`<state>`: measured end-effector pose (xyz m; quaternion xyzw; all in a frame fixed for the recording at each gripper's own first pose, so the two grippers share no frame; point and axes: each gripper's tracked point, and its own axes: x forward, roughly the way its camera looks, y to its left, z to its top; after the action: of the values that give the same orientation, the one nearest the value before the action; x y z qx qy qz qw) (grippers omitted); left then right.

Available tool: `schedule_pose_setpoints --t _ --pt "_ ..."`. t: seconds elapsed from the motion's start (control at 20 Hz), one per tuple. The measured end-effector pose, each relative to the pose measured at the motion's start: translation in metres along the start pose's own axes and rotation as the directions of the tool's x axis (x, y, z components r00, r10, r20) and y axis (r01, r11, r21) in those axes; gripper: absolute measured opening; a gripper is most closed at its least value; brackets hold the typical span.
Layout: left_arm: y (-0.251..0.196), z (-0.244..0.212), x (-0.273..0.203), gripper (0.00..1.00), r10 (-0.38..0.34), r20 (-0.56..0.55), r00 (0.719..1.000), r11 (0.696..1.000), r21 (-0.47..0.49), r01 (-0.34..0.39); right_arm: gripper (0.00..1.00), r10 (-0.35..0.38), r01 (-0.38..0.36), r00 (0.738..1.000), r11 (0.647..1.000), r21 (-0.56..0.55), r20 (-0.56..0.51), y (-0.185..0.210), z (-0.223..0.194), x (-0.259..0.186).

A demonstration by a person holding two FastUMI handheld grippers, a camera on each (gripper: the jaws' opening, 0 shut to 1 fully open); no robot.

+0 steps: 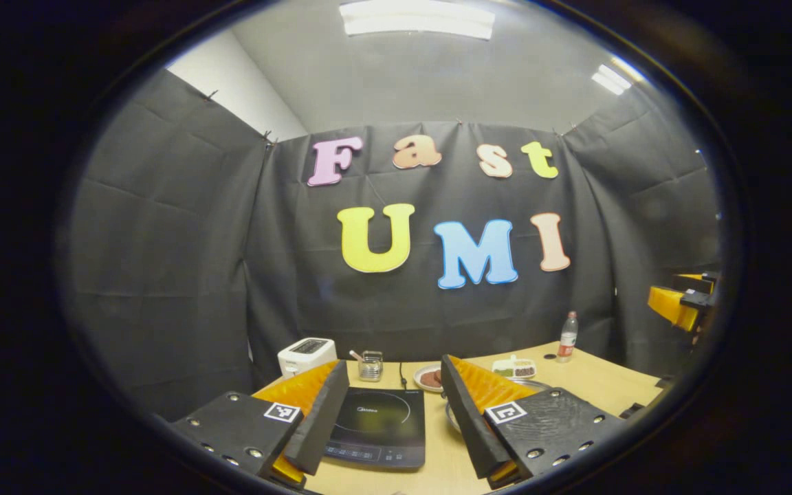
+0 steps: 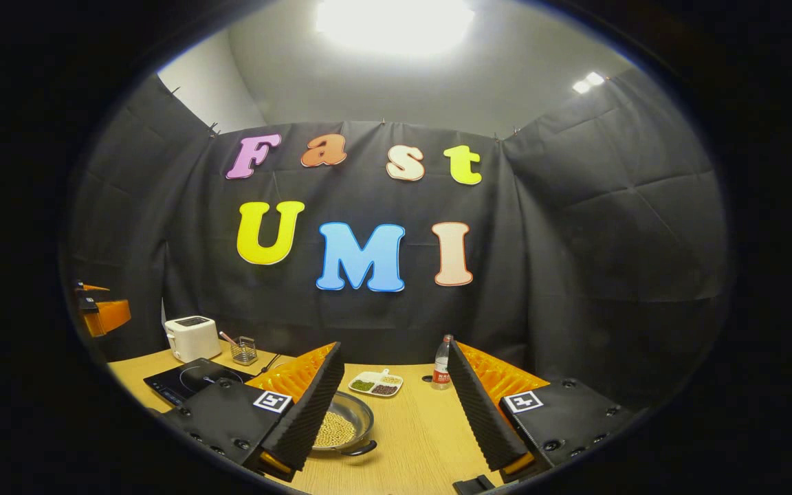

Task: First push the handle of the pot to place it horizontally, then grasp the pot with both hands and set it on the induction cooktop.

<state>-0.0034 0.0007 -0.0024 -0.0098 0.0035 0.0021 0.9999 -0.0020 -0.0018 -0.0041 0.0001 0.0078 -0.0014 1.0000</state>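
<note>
A steel pot (image 2: 349,412) with pale beans in it stands on the wooden table (image 2: 423,426); one dark handle (image 2: 360,449) points toward me. Its left part is hidden behind the left finger of my right gripper (image 2: 394,357), which hangs open above the table just right of the pot. The black induction cooktop (image 1: 379,426) lies flat under my left gripper (image 1: 391,381), which is open and holds nothing. In the left gripper view a sliver of the pot's rim (image 1: 535,385) peeks past the right finger. The cooktop (image 2: 190,378) lies left of the pot.
A white toaster (image 1: 306,354) and a small wire holder (image 1: 370,366) stand behind the cooktop. A plate of brown food (image 1: 429,378), a divided dish (image 2: 375,383) and a bottle (image 2: 441,364) sit at the back of the table.
</note>
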Motion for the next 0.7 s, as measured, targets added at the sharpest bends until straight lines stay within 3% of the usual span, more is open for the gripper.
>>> schedule_pose_setpoints --t 0.6,0.7 --pt "0.0011 0.002 0.0005 0.8 0.003 0.009 1.0 1.0 -0.005 -0.003 0.95 -0.007 0.007 1.0 1.0 0.0 -0.019 -0.0001 -0.0051 0.0037" --pt "0.0022 0.0027 0.0005 0.8 0.003 0.011 1.0 1.0 -0.003 -0.003 0.87 -0.004 0.005 1.0 1.0 0.002 -0.024 0.0024 -0.0062 0.0043"
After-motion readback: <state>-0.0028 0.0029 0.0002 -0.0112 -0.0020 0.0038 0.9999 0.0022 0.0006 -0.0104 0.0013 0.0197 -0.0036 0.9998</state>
